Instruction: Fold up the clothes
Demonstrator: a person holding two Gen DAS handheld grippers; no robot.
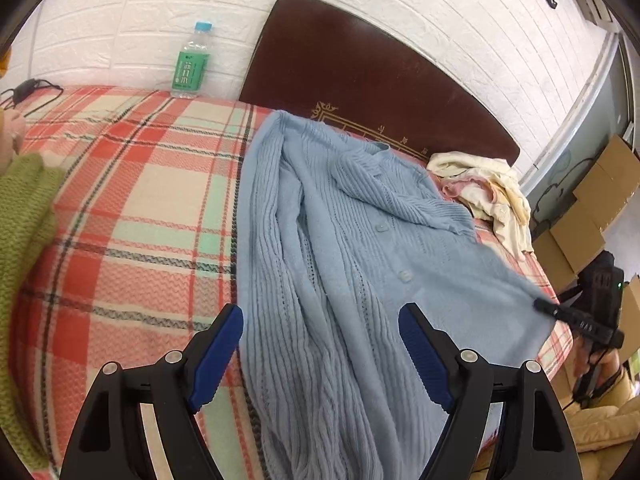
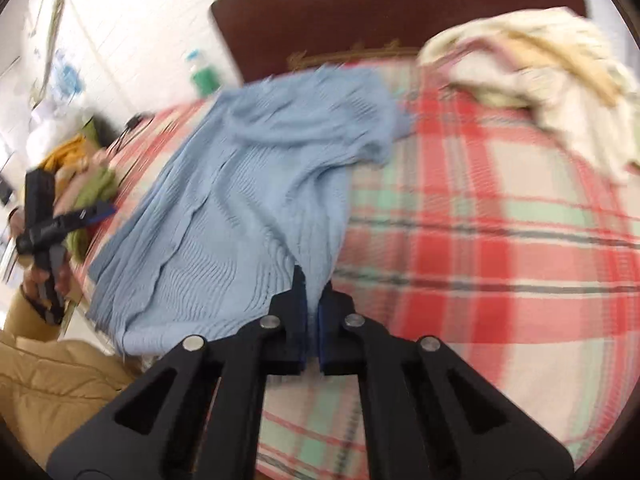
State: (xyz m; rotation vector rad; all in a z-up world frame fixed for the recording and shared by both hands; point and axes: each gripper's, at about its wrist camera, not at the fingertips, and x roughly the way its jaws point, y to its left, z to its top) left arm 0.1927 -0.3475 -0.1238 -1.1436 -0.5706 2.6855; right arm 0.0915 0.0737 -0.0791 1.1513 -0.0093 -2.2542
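Note:
A light blue knit cardigan point(image 1: 340, 248) lies spread on the plaid bed cover point(image 1: 132, 200), buttons up, hem hanging over the near edge. My left gripper point(image 1: 320, 320) is open and empty, its blue pads above the cardigan's lower left part. My right gripper point(image 2: 314, 292) is shut on the cardigan's point(image 2: 248, 184) lower right edge; it also shows at the cardigan's right corner in the left wrist view point(image 1: 560, 314). The right wrist view is motion-blurred.
A cream and pink garment pile point(image 1: 484, 188) lies by the dark headboard point(image 1: 360, 76). A green knit garment point(image 1: 20, 232) lies at the left. A water bottle point(image 1: 192, 62) stands against the wall. Cardboard boxes point(image 1: 592, 216) stand right of the bed.

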